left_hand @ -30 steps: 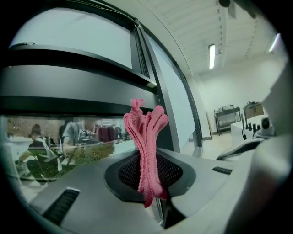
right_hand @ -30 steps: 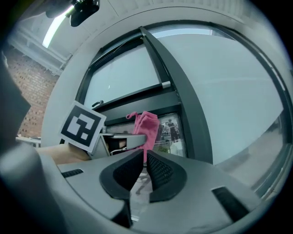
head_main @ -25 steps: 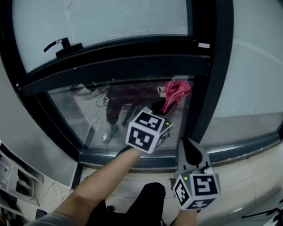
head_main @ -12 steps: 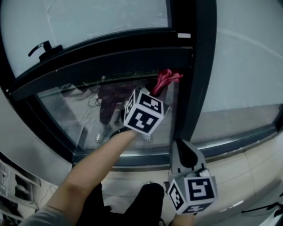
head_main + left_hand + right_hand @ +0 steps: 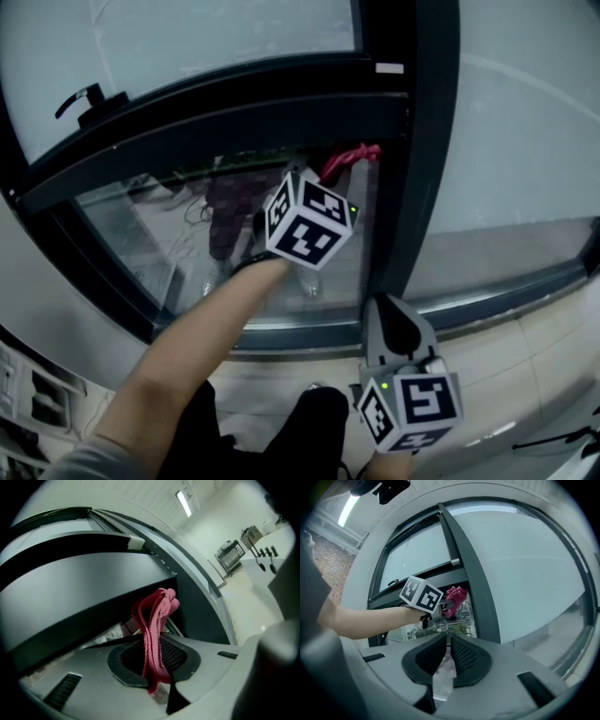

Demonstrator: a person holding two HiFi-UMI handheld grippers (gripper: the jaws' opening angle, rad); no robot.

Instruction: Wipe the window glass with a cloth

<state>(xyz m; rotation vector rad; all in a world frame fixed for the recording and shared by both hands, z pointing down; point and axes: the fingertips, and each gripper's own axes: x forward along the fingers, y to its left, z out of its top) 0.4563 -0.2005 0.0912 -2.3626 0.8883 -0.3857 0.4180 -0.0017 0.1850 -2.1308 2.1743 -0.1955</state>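
Note:
A red cloth hangs bunched against the top right corner of the lower window glass. My left gripper is shut on the red cloth, and its marker cube covers the jaws in the head view. In the left gripper view the cloth runs up between the pads of the left gripper toward the dark frame. My right gripper hangs low by the sill with nothing in it, and its pads stand almost together. The right gripper view shows the cloth from below.
A dark vertical mullion stands just right of the cloth. A crossbar tops the lower pane, with a black handle at upper left. A large frosted pane lies to the right. The sill runs below.
My left gripper has carried the cloth up the glass to the pane's top right corner. The right gripper has stayed low near the sill.

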